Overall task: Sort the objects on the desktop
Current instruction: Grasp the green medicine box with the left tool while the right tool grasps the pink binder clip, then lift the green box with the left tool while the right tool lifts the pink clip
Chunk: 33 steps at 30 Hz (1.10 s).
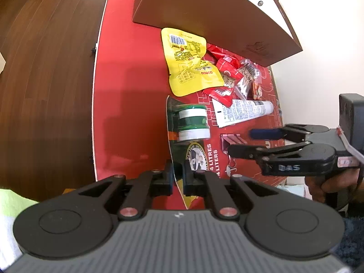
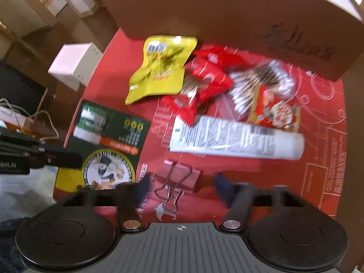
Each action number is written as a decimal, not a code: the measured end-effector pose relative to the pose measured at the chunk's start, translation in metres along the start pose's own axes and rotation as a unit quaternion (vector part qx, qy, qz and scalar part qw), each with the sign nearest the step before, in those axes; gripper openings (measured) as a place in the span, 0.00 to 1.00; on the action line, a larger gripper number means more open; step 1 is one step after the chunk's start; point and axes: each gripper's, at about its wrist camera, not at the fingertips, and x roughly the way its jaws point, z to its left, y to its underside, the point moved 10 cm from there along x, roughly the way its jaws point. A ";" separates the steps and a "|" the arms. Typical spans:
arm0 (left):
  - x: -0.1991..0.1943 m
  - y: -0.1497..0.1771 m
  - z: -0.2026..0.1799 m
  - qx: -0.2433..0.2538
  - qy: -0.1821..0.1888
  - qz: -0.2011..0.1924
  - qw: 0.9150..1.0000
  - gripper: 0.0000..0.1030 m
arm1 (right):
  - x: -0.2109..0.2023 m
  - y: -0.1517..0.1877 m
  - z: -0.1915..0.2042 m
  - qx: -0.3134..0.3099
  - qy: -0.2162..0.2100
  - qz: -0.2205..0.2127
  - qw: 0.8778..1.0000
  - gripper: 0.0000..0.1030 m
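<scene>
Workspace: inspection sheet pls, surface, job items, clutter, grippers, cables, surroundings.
Surface: red printed mat with a green label patch.
Job's things: yellow pouch, red snack packets, silver wrapper, white tube, pink binder clip, green-and-white spool standing on the green patch.
Clutter: open cardboard box at the mat's far edge.
Grippers: left gripper nearly closed, nothing between its fingers; right gripper open, straddling the binder clip, contact unclear.
Cables: white cable off the mat, left side.
Surroundings: wood floor, small white box beside the mat.
</scene>
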 end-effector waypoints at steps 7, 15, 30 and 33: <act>0.006 -0.001 0.005 0.000 -0.001 0.007 1.000 0.08 | 0.001 0.001 -0.003 0.000 0.003 -0.004 1.000 0.54; 0.016 0.007 0.003 -0.008 0.008 0.018 1.000 0.10 | 0.001 -0.002 0.003 -0.008 0.005 -0.010 1.000 0.54; 0.010 0.000 -0.011 0.001 0.019 0.003 1.000 0.04 | -0.018 0.003 -0.017 0.004 -0.002 -0.026 1.000 0.41; 0.006 -0.005 -0.021 0.008 0.027 -0.002 1.000 0.01 | -0.031 0.004 -0.030 0.033 -0.020 -0.041 0.998 0.41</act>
